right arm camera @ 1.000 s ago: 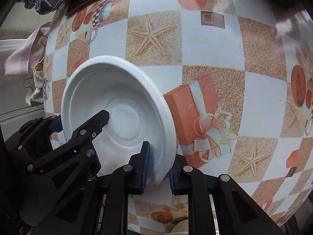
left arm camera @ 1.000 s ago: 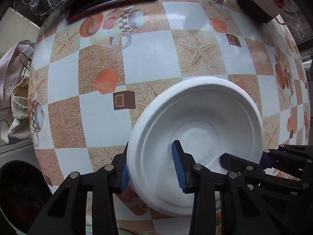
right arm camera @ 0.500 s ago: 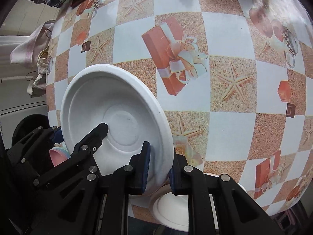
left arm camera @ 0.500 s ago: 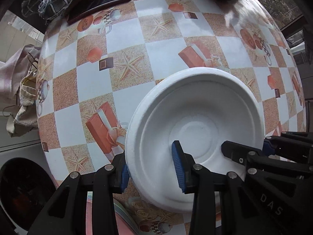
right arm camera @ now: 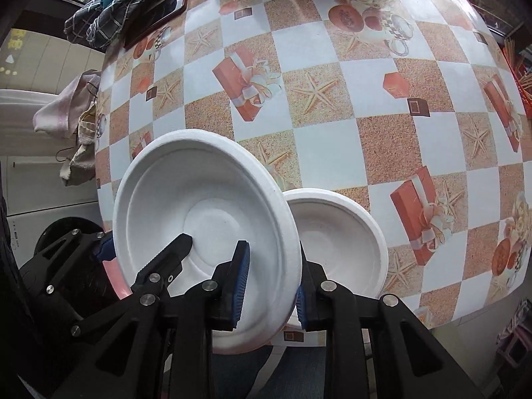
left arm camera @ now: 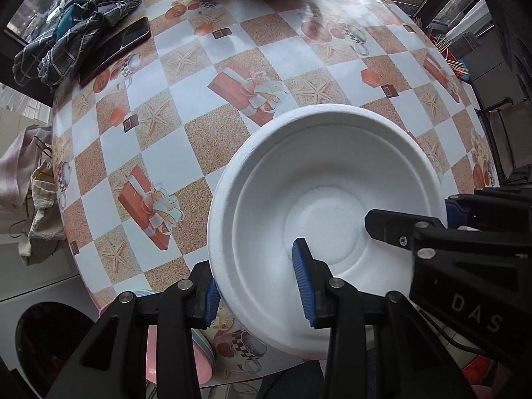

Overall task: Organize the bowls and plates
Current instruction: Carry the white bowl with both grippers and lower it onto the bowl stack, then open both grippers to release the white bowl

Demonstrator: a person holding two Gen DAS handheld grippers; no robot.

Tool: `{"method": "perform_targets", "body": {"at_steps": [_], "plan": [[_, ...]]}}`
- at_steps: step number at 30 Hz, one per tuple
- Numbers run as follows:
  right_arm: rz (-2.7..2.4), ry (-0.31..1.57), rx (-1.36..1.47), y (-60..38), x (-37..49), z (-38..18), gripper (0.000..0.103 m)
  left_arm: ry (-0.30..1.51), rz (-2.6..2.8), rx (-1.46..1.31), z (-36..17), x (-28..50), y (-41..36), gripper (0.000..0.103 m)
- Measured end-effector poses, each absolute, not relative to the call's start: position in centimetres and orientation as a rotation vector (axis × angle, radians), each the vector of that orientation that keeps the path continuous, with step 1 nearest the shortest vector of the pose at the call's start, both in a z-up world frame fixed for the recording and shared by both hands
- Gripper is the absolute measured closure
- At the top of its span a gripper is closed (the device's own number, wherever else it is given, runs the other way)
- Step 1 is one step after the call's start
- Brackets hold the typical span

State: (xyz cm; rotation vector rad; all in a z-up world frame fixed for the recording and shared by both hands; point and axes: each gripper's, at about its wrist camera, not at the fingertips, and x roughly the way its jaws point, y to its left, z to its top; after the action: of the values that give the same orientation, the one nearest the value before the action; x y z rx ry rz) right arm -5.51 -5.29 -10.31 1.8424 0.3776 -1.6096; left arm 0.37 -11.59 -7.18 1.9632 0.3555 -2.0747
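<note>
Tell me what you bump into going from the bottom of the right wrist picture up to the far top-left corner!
The big white plate between the fingers, then the red gift box picture on the tablecloth, then the phone, then the checked cloth.

Black gripper (left arm camera: 256, 286) frame, blue ribbed pads, silver screws.

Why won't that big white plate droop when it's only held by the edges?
The white plate looks like moulded foam with raised rings, so it's probably stiff and very light. Its thin rim might dent where the left gripper pinches, and wind could tip it.
</note>
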Motion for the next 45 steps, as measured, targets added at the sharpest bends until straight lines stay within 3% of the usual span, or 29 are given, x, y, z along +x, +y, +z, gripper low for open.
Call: {"method": "perform_targets", "body": {"at_steps": [9,30,32,35,37,38,39,40,41,45], "plan": [[-1.691,0.196,1.908,-0.1,-4.3,-9.6,0.076,0.171,-2.177,2.024,-6.4,-0.1,-8.6,0.061],[-1.785,0.069,1.969,5.5,-5.3,-9.7,0.076,0.009,-2.258,2.098,-6.4,-2.5,-4.2,0.061],[-1.785,0.060,1.975,5.7,-5.6,-9.9,0.076,-0.015,-2.250,2.095,-6.6,-2.7,-4.0,0.057],[-1.787,0.037,1.984,6.1,-6.1,-10.4,0.075,-0.023,-2.250,2.089,-6.6,-2.6,-4.2,0.040],[-1.791,0.025,2.003,6.6,-6.4,-10.6,0.075,-0.012,-2.274,2.055,-6.0,-2.3,-4.7,0.036],[-1.786,0.013,2.013,6.9,-6.6,-10.8,0.073,0.002,-2.292,2.038,-5.6,-2.2,-5.0,0.036],[-1.786,0.001,2.022,7.3,-6.8,-10.8,0.051,0.025,-2.321,2.002,-4.8,-2.0,-5.4,0.036],[-1.799,-0.011,2.019,7.7,-7.0,-10.7,0.021,0.048,-2.360,1.945,-3.8,-1.8,-5.9,0.036],[-1.819,-0.025,2.006,8.1,-7.2,-10.5,0.015,0.055,-2.404,1.884,-2.6,-1.5,-6.3,0.033],[-1.849,-0.094,2.020,10.0,-7.8,-9.8,0.013,0.141,-2.609,1.593,3.0,-0.1,-7.7,0.022]]}}
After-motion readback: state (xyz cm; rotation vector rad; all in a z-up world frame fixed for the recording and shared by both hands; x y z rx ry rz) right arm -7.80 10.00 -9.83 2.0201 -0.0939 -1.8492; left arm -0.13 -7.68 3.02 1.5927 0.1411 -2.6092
